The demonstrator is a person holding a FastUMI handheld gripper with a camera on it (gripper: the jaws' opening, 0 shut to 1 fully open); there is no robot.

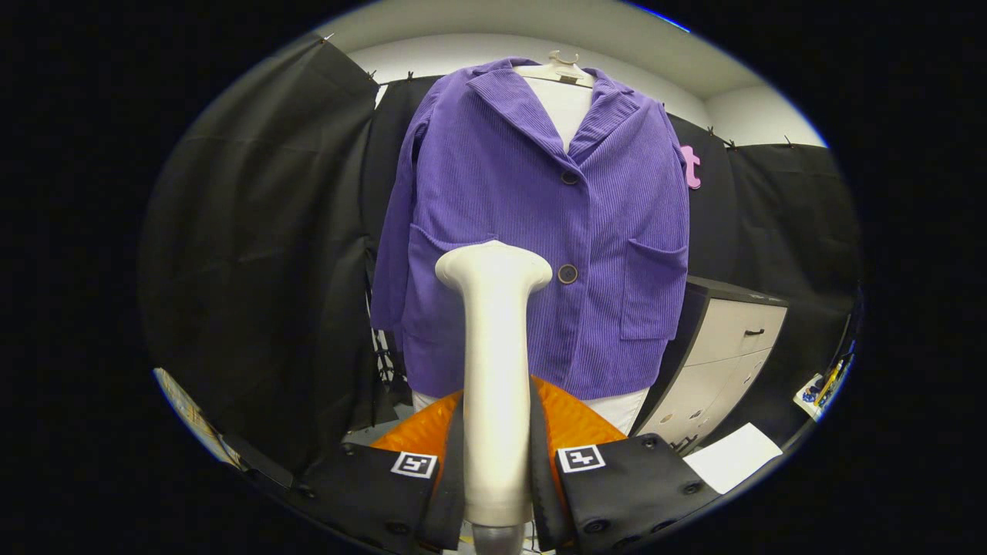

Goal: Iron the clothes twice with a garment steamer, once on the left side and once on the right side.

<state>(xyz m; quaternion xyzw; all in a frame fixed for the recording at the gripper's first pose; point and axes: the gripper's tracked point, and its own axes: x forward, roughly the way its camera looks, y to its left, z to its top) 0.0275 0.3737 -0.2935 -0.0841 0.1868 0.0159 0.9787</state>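
The hand-held gripper [496, 470] clamps the steamer [494, 362] upright between its fingers; the jacket [532, 231] hangs beyond. Keep the head flat, stroke down one side slowly.

The purple ribbed corduroy jacket [532, 231] looks soft and matt, with 2 dark glossy buttons. The cream smooth plastic steamer handle [493, 362], pressed between both fingers of the gripper [495, 462], has a satin sheen. The black wall cloth [270, 270] is matt and creased.

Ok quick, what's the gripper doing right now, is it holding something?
Hand-held gripper: shut on the garment steamer, both fingers pressing its handle.
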